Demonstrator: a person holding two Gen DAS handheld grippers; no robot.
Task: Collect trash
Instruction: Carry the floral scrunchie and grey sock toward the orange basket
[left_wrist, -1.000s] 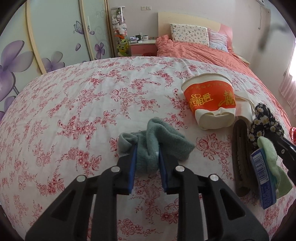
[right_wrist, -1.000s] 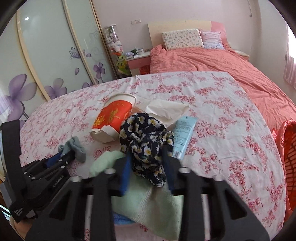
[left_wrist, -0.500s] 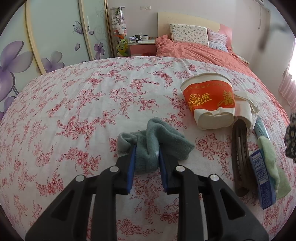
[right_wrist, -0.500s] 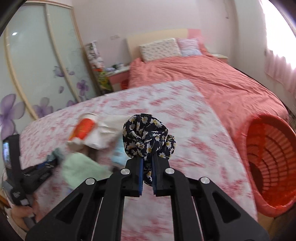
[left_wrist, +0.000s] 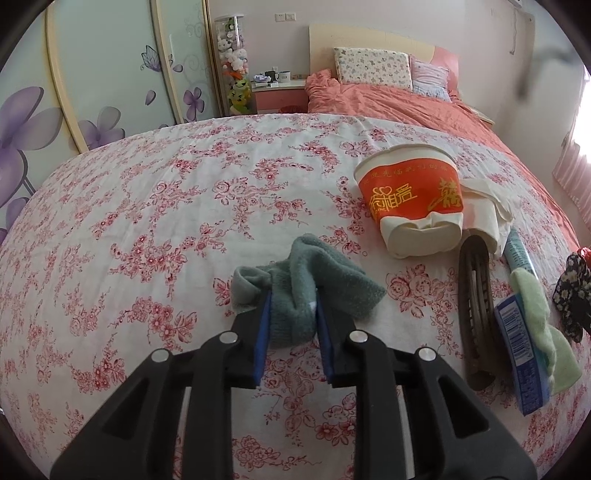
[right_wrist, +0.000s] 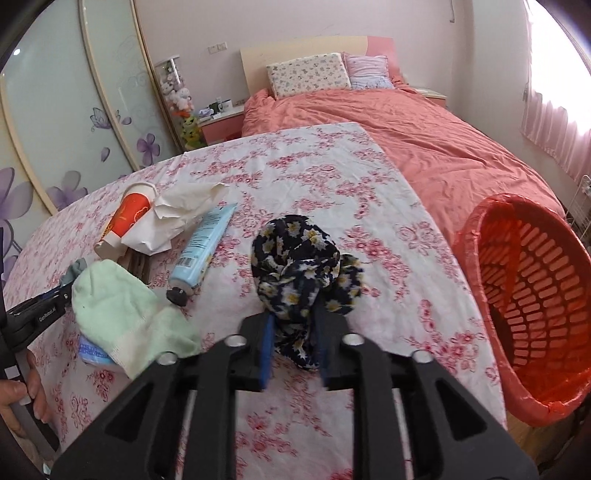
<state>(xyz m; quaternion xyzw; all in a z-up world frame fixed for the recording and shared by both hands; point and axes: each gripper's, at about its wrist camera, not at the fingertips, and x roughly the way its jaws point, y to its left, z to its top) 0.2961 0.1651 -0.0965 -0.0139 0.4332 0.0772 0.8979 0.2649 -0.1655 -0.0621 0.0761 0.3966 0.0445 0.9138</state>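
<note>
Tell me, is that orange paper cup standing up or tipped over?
Tipped over: the paper cup lies on its side on the floral cloth, beside crumpled tissue.

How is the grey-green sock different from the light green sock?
The grey-green sock is darker and bunched up between the left claw's pads; the light green sock is paler, lies spread out, and no claw touches it. The light green sock partly covers a blue packet. Both are on the flowery cloth.

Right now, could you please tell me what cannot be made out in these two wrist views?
- Right wrist view: whether the right gripper presses the dark daisy-print fabric scrunchie; its jaws have just been opening, and blurred fabric fills the gap.
- Right wrist view: the blue-and-white packet, mostly covered by the pale green sock.
- Right wrist view: the base of the orange mesh basket, cut off by the frame edge.
</note>
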